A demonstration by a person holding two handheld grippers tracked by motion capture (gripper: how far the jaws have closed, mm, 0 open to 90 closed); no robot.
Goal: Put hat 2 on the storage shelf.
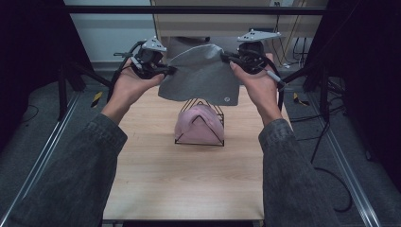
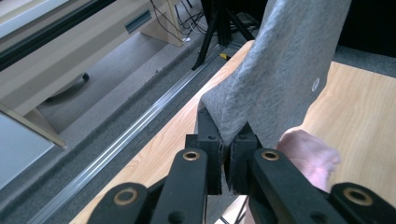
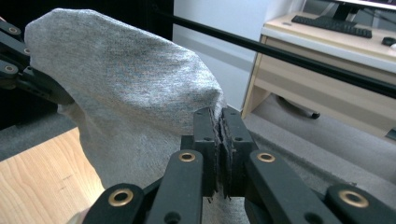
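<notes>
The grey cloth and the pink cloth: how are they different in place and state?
The grey cloth hangs in the air, stretched between the left gripper and the right gripper, both shut on its edges; the pink cloth is held by neither. The grey cloth spreads out wide; the pink cloth lies draped over a black wire rack on the table. Both are soft fabric.

Item count: two cloths, one grey cloth (image 1: 201,75) and one pink cloth (image 1: 198,125); one wire rack (image 1: 217,140); two claws.
</notes>
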